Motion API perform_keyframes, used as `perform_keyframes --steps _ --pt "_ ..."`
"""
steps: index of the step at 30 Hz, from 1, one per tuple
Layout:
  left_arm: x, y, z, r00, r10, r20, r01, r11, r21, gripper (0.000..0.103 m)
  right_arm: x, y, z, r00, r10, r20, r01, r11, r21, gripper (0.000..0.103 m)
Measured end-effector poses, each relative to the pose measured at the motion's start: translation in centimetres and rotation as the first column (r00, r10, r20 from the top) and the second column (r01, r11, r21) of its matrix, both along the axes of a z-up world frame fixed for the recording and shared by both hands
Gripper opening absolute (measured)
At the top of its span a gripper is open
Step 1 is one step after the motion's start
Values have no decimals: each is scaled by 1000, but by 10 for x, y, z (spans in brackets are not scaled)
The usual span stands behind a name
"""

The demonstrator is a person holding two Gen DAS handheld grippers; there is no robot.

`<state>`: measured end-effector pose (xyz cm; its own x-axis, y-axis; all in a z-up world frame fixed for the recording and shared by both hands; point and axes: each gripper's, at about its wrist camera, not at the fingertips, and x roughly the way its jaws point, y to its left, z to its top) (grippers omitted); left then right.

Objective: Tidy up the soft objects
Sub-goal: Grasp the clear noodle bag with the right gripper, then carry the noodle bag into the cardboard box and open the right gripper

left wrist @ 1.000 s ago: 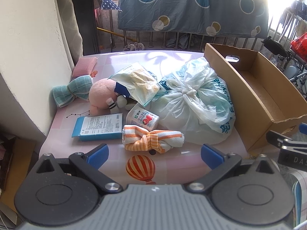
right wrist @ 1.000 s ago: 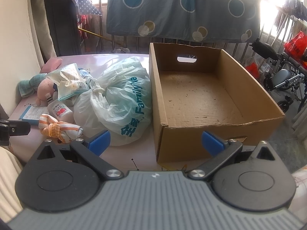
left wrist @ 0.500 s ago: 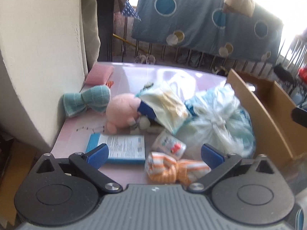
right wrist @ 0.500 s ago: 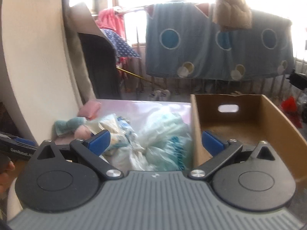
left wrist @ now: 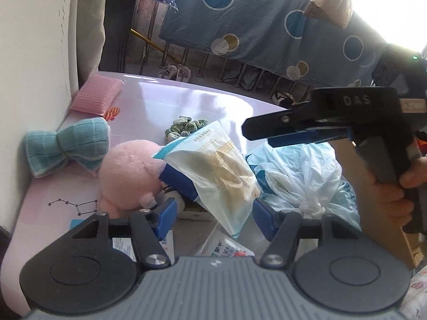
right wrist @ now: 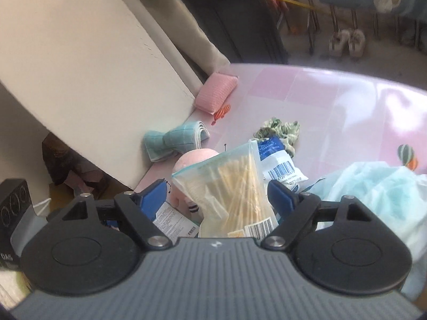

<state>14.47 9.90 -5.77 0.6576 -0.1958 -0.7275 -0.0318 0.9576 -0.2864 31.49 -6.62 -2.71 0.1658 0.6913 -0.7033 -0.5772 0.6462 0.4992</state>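
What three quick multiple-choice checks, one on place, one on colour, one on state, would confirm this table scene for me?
1. Where is the teal bow-shaped cloth?
A. by the wall
B. in the cardboard box
C. on the white plastic bag

2. What colour is the plush toy?
A. green
B. pink
C. orange

3. How does the clear bag of yellow sticks lie?
A. flat and alone on the table
B. propped on the pile, over the plush toy
C. hanging from the blue blanket

Answers: 1 A, it sits at the table's wall edge near the pink pad. 2 B, its round body is pink. 3 B, it leans up across the toy and packets.
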Motion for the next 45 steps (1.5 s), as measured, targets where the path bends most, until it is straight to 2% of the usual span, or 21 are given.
perform_keyframes --steps 3,6,10,12,13,15,16,19,21,24,28,35,40,45 --pt "19 0 -12 999 0 -41 0 1000 -16 63 31 5 -34 991 -12 -136 16 1000 26 83" --pt "34 1 -22 997 7 -78 -10 1000 -30 60 46 7 -60 977 -35 -210 37 999 7 83" --pt "47 4 -29 996 -1 -92 -6 997 -75 59 52 -1 -83 952 -24 -306 43 997 57 83" --pt "51 3 -31 995 -6 -99 -3 996 -85 52 52 1 -89 947 -13 -320 41 996 81 84" --pt "51 3 -32 995 -8 -99 -1 996 -89 48 53 2 -89 944 -12 -330 44 995 90 83" --pt "53 1 -33 995 -1 -104 -8 997 -83 40 52 2 -90 940 -8 -341 48 993 107 70" --pt "53 -1 -33 995 7 -104 -15 997 -75 40 51 2 -89 941 -4 -339 44 993 109 68" --pt "50 0 -31 994 22 -107 -30 997 -74 31 44 -2 -83 949 -12 -314 46 994 101 54" --pt "46 1 -27 994 31 -106 -39 996 -79 28 41 -7 -77 952 -25 -305 61 992 107 40" --pt "37 2 -15 996 38 -86 -44 997 -70 26 35 -12 -68 952 -40 -304 82 988 128 31" --pt "19 -2 14 998 46 -42 -47 998 -34 25 22 -15 -46 955 -41 -294 100 977 188 30" --pt "-12 -28 81 998 4 64 -5 1000 14 25 -9 -44 15 969 -43 -245 121 942 314 29" --pt "-11 -71 117 987 -109 118 107 994 22 25 -27 -108 52 963 -128 -236 213 900 381 29" --pt "20 -133 126 959 -262 112 263 965 5 25 -38 -198 66 928 -277 -249 360 840 406 29"
